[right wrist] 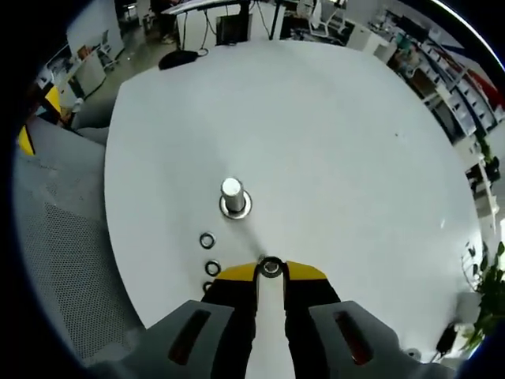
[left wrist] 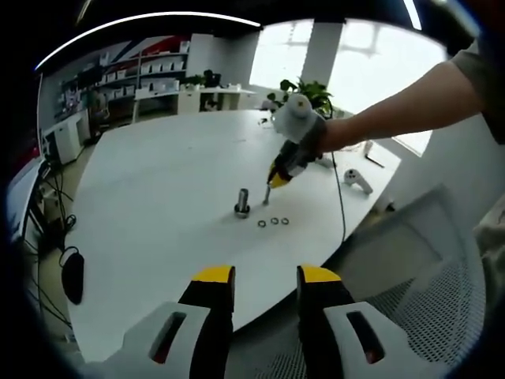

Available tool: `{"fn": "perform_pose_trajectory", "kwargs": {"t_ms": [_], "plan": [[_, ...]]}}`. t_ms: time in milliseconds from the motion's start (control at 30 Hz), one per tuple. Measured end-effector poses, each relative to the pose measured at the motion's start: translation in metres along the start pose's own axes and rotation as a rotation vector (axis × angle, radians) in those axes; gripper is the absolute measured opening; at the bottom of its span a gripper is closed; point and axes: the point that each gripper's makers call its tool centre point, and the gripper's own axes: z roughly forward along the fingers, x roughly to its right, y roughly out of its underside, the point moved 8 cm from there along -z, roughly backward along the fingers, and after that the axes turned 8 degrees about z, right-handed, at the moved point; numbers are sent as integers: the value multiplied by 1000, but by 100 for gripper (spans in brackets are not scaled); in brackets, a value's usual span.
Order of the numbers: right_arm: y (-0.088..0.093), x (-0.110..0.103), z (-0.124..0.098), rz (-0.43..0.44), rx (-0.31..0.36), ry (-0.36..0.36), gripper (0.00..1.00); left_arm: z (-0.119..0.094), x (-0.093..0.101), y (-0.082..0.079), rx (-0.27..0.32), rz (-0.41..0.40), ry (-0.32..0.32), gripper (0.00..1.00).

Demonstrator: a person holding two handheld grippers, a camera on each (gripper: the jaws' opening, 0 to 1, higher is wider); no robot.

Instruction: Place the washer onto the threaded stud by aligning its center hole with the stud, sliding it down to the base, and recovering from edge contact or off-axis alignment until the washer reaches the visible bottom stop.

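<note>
The right gripper [right wrist: 271,269] pinches a small dark metal ring washer [right wrist: 271,268] between its yellow-tipped jaws, so the pickup looks done while alignment and sliding down remain. Just ahead stands the short silver threaded stud [right wrist: 231,188] on its round base, with spare washers [right wrist: 207,240] left of the jaws on the white table [right wrist: 347,158]. The left gripper [left wrist: 265,284] hangs open, well back from the stud.

Bright daylight from blown-out windows [left wrist: 371,71] lights a sharp scene, with fisheye bending at edges.
</note>
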Motion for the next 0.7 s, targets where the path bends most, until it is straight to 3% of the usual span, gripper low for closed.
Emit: {"fn": "perform_pose_trajectory", "kwargs": {"t_ms": [700], "plan": [[9, -1, 28, 35, -29, -17, 14, 1, 0, 1, -17, 2, 4, 29]]}}
